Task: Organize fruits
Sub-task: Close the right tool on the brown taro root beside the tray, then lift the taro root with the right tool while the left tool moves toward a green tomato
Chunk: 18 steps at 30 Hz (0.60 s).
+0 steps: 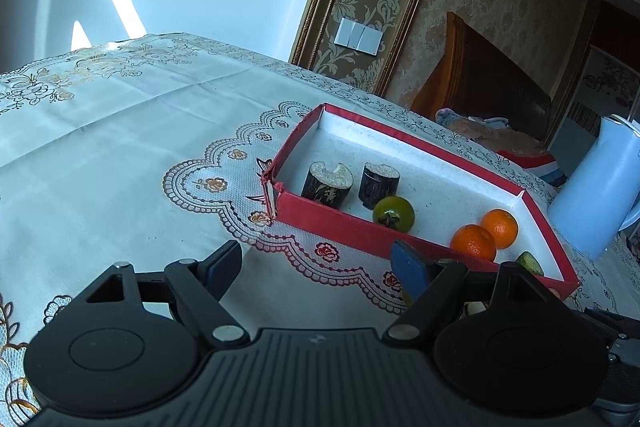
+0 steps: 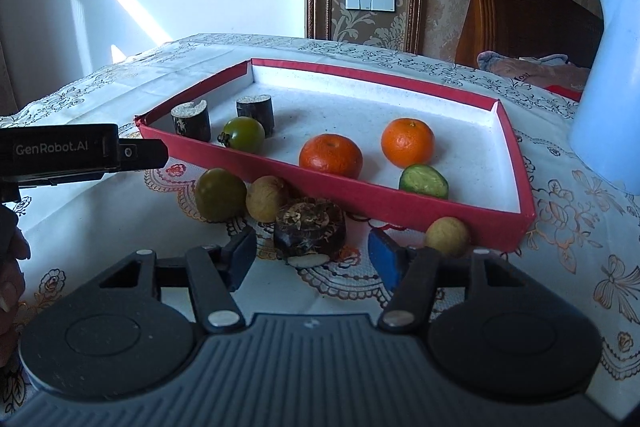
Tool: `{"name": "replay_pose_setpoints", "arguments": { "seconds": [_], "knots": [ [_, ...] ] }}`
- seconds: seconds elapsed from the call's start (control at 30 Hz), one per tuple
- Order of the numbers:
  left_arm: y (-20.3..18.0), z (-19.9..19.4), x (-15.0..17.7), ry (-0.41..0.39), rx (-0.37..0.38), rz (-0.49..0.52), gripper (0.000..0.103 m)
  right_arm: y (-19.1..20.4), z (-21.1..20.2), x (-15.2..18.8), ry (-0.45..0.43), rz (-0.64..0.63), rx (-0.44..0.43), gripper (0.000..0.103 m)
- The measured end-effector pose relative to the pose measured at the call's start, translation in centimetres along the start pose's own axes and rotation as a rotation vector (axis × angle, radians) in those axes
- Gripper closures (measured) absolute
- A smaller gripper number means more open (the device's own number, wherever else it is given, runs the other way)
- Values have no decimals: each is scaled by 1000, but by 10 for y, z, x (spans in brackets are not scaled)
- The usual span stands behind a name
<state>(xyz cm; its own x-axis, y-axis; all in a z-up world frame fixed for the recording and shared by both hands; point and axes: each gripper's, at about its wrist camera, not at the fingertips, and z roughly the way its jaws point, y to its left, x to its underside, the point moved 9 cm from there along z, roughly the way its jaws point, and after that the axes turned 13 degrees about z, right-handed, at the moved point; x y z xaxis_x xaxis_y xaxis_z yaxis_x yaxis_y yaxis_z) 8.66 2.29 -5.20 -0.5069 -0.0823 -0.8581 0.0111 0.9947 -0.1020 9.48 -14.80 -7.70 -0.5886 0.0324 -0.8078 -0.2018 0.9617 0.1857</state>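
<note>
A red tray with a white floor holds two dark sugarcane pieces, a green tomato, two oranges and a cucumber piece. On the cloth in front of it lie a green tomato, two tan round fruits, and a dark brown chunk. My right gripper is open, fingers either side of the dark chunk. My left gripper is open and empty, left of the tray's near wall; its body shows in the right wrist view.
A pale blue jug stands right of the tray. A lace tablecloth covers the table. A wooden chair with cloth on it stands behind the table's far edge.
</note>
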Motion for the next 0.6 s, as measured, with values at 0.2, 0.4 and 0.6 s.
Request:
{"name": "replay_pose_setpoints", "arguments": {
  "seconds": [0.2, 0.4, 0.6],
  "knots": [
    [1, 1, 1, 8, -2, -5, 21, 1, 4, 0, 10, -8, -8, 56],
    [1, 1, 1, 12, -6, -3, 21, 0, 6, -2, 9, -11, -9, 56],
    [-1, 2, 2, 16, -10, 8, 21, 0, 6, -2, 5, -7, -10, 66]
  ]
}}
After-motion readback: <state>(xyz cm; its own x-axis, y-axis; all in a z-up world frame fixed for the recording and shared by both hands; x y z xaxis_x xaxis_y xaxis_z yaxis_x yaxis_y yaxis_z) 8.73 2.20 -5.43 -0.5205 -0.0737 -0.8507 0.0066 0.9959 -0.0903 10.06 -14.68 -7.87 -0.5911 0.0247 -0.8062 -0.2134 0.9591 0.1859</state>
